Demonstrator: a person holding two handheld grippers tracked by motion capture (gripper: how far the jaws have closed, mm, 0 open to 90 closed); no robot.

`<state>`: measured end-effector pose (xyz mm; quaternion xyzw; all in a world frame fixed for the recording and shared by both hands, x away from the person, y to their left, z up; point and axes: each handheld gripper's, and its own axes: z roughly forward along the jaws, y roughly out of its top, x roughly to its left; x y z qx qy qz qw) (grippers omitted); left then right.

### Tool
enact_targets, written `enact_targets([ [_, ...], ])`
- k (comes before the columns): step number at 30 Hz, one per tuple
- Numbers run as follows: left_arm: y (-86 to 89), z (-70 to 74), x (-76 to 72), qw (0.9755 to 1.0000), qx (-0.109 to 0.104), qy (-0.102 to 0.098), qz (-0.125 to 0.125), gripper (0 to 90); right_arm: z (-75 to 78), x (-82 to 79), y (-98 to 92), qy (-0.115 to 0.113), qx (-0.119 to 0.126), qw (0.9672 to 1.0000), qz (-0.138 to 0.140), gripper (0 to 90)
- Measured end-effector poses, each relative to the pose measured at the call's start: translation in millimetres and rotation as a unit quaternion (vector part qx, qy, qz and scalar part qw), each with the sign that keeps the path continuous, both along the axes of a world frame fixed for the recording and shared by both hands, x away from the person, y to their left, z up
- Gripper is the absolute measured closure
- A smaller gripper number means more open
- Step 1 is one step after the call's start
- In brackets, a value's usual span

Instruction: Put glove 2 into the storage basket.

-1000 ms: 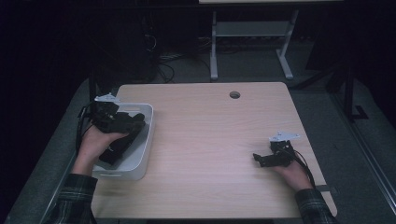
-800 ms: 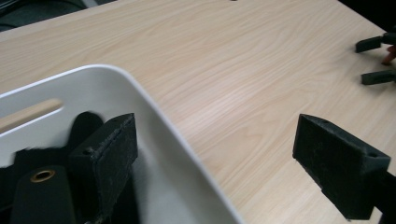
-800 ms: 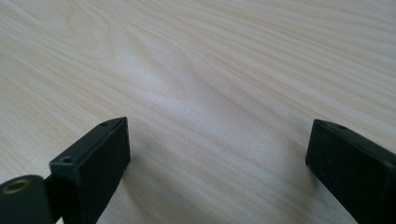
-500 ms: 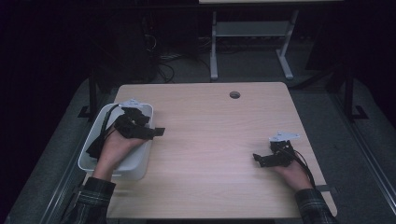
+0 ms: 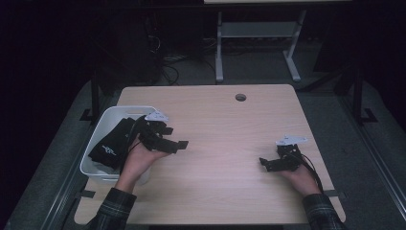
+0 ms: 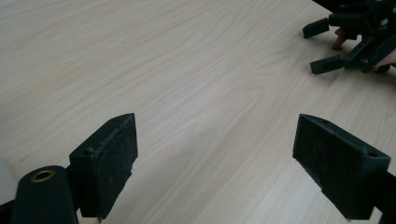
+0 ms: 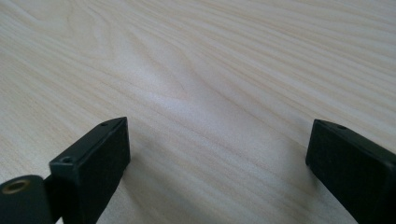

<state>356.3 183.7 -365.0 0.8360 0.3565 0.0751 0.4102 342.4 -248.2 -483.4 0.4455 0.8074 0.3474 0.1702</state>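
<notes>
Bin (image 5: 103, 125) holds black, seemingly fabric item (image 5: 111, 143).

A white bin (image 5: 103, 125) holding black cloth (image 5: 114, 142) is blocking the table's (image 5: 225, 143) left edge. The left gripper (image 5: 173, 139) and right gripper (image 5: 268, 163) are standing well apart, leaving bare wood lying open between them.

Round cable hole (image 5: 241, 97) near the far edge of the wooden table (image 5: 230, 191).
</notes>
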Motion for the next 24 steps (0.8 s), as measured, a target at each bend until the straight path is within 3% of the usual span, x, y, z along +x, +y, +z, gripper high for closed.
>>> enact_targets([
  [11, -37.7, -29.9, -11.2, 0.9995, 0.009, 0.0, -0.029, 13.2, 0.0, 0.0, 0.2, 0.001, 0.0, 1.0, 0.001, 5.5],
  [24, -55.7, -61.7, -20.9, 0.9982, 0.029, -0.006, -0.053, 13.1, -0.1, 0.1, 0.3, 0.001, 0.0, 1.0, 0.002, 5.2],
])
